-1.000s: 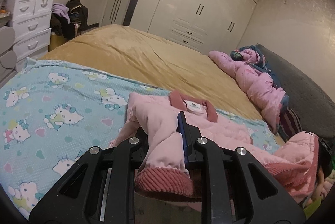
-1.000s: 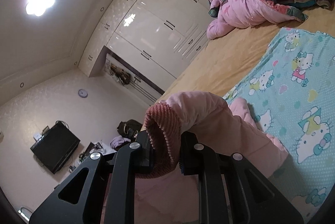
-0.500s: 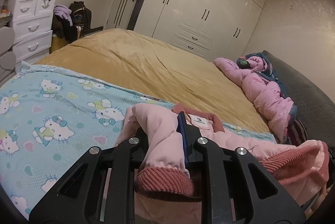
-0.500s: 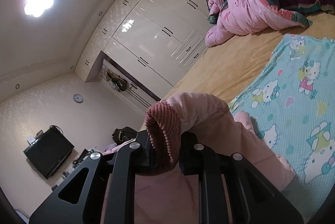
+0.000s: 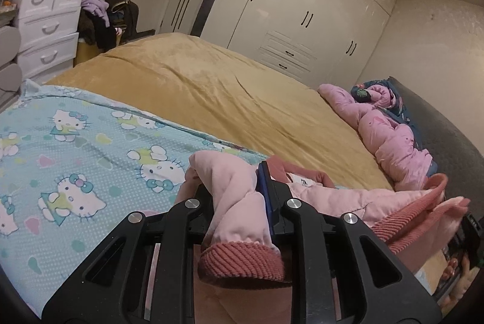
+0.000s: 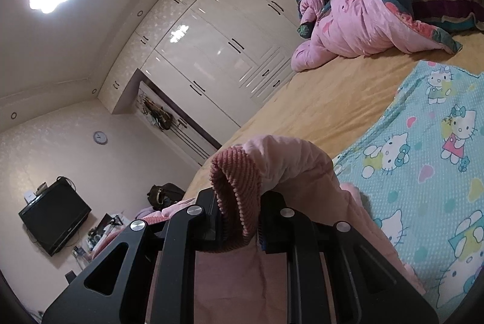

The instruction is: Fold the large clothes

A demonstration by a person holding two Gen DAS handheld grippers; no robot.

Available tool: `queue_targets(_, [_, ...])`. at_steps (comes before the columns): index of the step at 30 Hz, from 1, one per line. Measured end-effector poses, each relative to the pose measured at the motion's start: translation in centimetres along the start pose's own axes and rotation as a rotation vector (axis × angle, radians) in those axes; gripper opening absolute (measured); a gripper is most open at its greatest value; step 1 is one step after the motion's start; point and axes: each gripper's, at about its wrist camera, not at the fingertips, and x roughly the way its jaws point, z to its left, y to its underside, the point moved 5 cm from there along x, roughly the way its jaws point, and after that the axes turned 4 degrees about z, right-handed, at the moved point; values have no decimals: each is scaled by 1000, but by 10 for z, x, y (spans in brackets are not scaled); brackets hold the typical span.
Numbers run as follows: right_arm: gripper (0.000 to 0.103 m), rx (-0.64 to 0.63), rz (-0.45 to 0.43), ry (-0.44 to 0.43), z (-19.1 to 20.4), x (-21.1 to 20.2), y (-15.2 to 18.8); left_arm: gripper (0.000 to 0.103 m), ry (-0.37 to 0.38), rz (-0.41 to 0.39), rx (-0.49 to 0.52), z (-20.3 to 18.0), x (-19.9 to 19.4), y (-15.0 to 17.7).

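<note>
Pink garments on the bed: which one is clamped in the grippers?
The pale pink jacket with ribbed rose cuffs on the cartoon-cat blanket; the brighter pink padded one lies untouched near the headboard.

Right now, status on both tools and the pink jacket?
Left tool shut on pink jacket sleeve, cuff hanging. Right tool shut on other ribbed cuff. Jacket lies over cartoon blanket. Nothing blocking.

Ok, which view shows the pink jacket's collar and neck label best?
The left wrist view: the pink jacket lies across the cartoon-cat blanket, with its dark pink collar and white label visible. The right wrist view shows only a sleeve and its ribbed cuff, no collar.
</note>
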Motion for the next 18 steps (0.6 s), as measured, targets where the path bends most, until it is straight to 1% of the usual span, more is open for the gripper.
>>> queue_targets(4, [16,-19,11,19,-10,15,1,14,6,13,-2,1,20,-1])
queue_targets(10, [16,-41,36,55,-31,40,9,14,-11,43,22,6,49,7])
queue_targets(14, [16,-34,73,81,-46,59,20,14,-33,82,23,12,67,16])
queue_targets(16, [18,-20,86,84,-51,64,24,14,-41,97,32,14,75,20])
queue_targets(18, [22,26,100,67,-59,66,27,15,-48,116,26,17,84,25])
